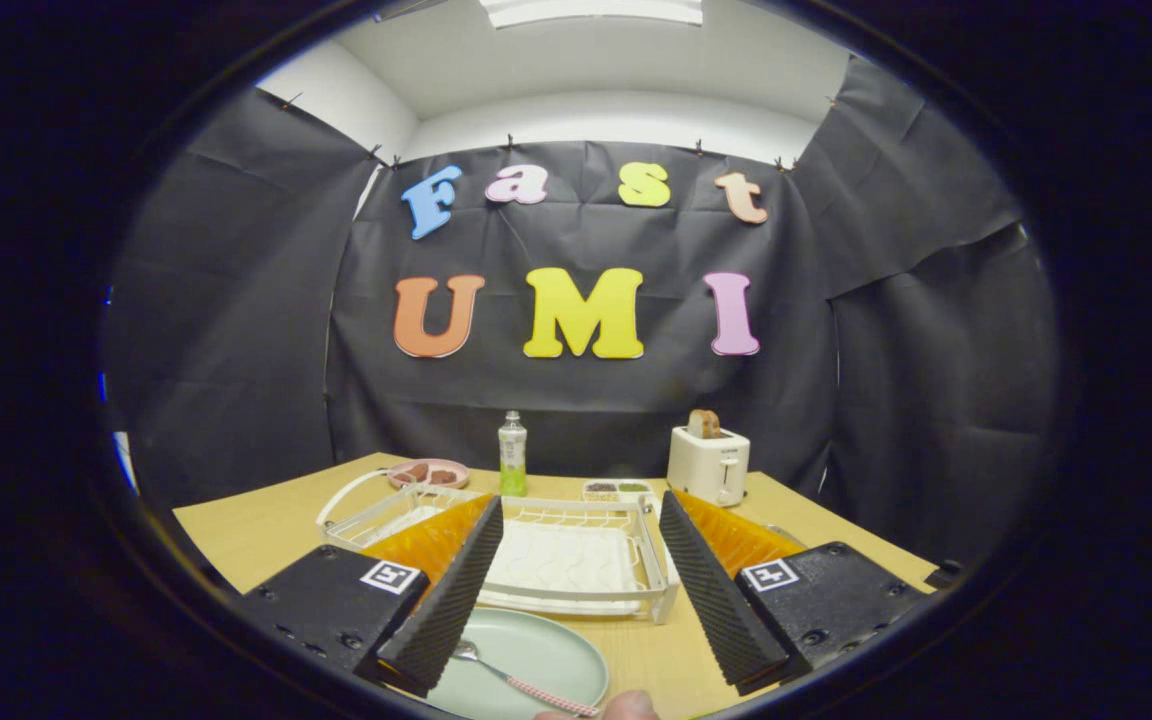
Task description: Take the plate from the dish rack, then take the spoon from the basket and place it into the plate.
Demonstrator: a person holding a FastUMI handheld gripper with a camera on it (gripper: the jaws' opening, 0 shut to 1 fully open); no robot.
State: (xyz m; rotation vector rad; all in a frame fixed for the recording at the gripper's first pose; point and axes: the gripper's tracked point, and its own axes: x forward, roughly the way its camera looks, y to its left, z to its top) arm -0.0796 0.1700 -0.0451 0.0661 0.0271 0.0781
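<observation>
A pale green plate (pixel 536 660) lies on the wooden table (pixel 256 530), near the bases of my fingers and partly under the left one. A spoon (pixel 511 678) with a metal bowl and a patterned handle rests in the plate. My gripper (pixel 581 510) is open, with nothing between its fingers. The white wire dish rack (pixel 576 560) stands just ahead of the plate, between the two fingers, with its tray bare. A white basket (pixel 376 510) sits beside the rack to the left, partly hidden by the left finger.
At the back of the table stand a pink dish with food (pixel 428 472), a green-labelled bottle (pixel 512 455), a small divided dish (pixel 616 490) and a white toaster with bread in it (pixel 708 462). A fingertip (pixel 626 706) shows close to the spoon's handle.
</observation>
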